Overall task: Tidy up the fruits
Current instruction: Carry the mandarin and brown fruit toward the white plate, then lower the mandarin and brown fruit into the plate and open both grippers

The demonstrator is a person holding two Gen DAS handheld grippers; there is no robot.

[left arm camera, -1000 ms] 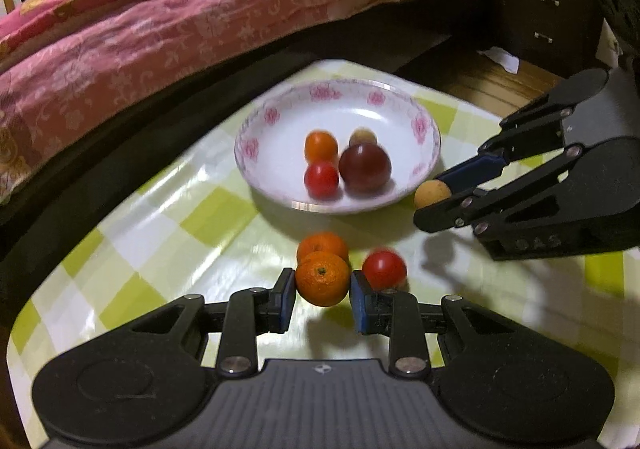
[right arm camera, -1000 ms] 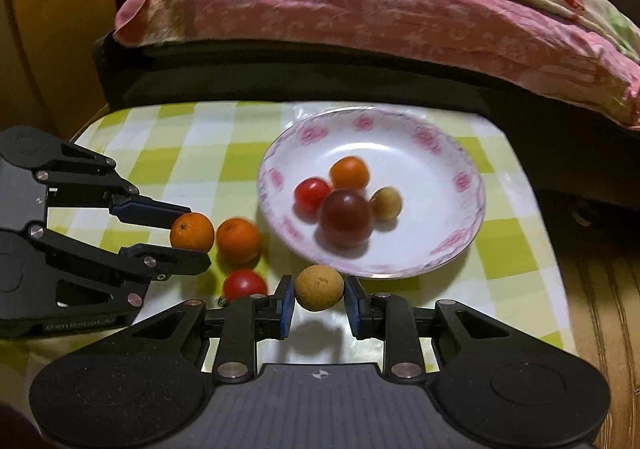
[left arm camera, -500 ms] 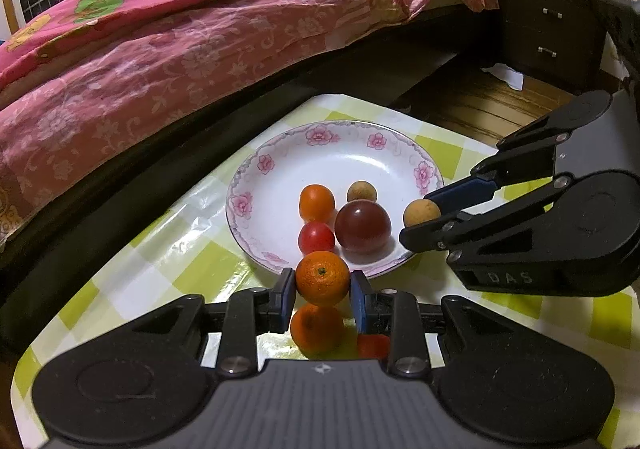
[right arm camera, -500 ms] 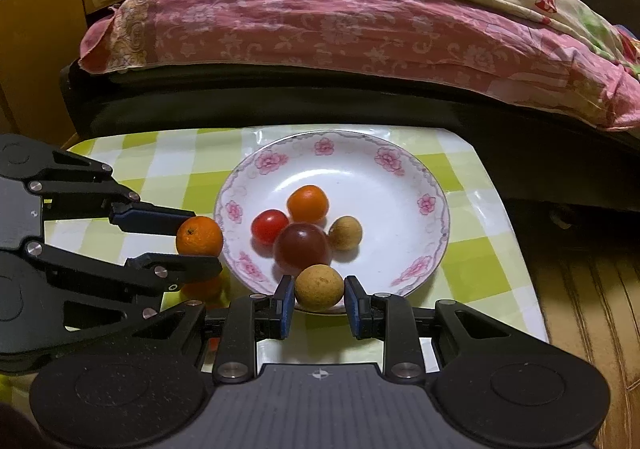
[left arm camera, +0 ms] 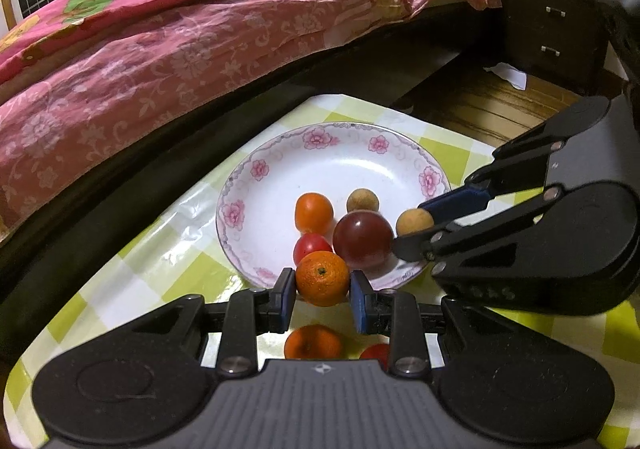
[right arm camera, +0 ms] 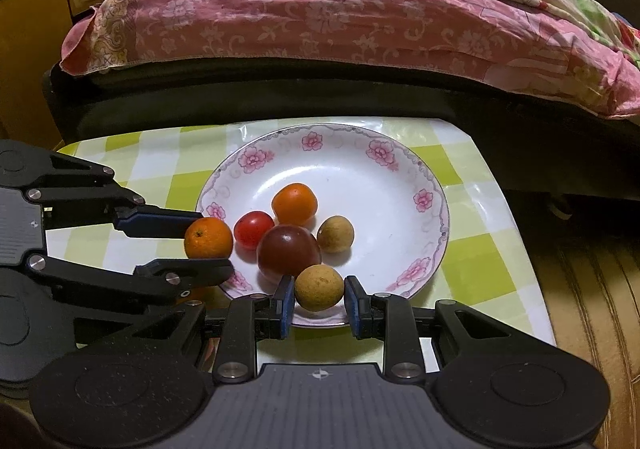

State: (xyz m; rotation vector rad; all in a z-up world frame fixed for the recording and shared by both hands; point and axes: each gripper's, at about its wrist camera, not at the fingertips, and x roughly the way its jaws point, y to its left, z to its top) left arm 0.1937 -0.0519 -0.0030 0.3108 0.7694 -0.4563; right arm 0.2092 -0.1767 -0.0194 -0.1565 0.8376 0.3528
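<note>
In the left wrist view my left gripper [left arm camera: 322,286] is shut on a mandarin orange [left arm camera: 322,278], held over the near rim of the flowered white plate [left arm camera: 240,185]. In the plate lie an orange fruit [left arm camera: 314,212], a red tomato [left arm camera: 309,245], a dark plum [left arm camera: 363,239] and a tan longan [left arm camera: 362,201]. My right gripper [right arm camera: 318,295] is shut on a second tan longan [right arm camera: 319,288] above the plate's [right arm camera: 400,153] near edge. Below the left gripper, a second orange [left arm camera: 313,343] and a tomato [left arm camera: 376,351] rest on the cloth. The two grippers hover side by side.
The small table has a green and white chequered cloth [right arm camera: 472,253]; its edges drop off just past the plate. A bed with a pink quilt [right arm camera: 320,17] on a dark frame runs behind it. A dark drawer cabinet [left arm camera: 552,33] and wooden floor [left arm camera: 480,109] lie to the right.
Both grippers have risen from the cloth and moved forward with their fruit, from beside the plate to over its near rim. The loose orange and tomato stayed on the cloth.
</note>
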